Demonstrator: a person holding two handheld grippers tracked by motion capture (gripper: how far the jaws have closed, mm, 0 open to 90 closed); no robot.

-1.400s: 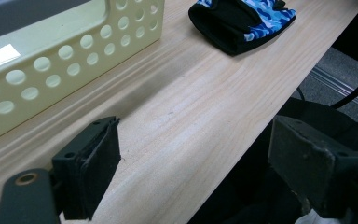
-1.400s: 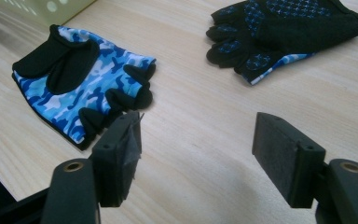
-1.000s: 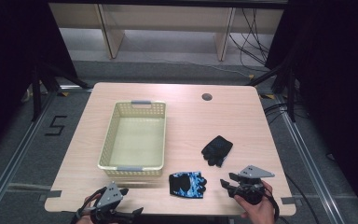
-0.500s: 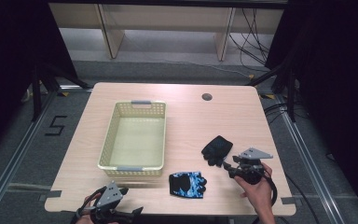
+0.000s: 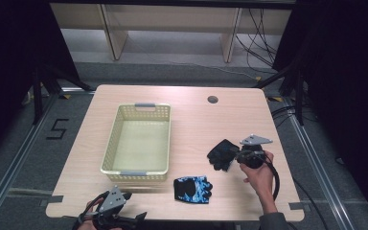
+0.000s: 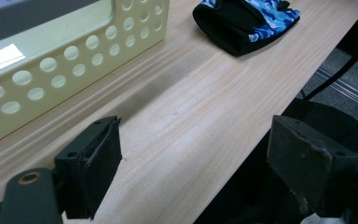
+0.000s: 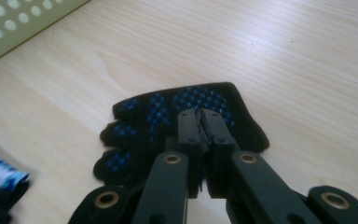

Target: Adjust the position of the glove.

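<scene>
A black glove with blue grip dots lies flat on the table's right half. My right gripper sits at its right edge; the jaws have just been closing and now stand together on the glove's cuff end, pinching its fabric. A blue camouflage glove lies near the front edge, seen too in the left gripper view. My left gripper hangs at the front left edge, its jaws wide apart with nothing between them.
A pale yellow perforated basket stands empty on the left half of the wooden table, its wall close ahead of the left gripper. A round cable hole sits at the back. Shelving stands beyond the table.
The right hand has moved forward from the front right edge up to the black glove, and its jaws have come together on it. The left gripper has stayed where it was.
</scene>
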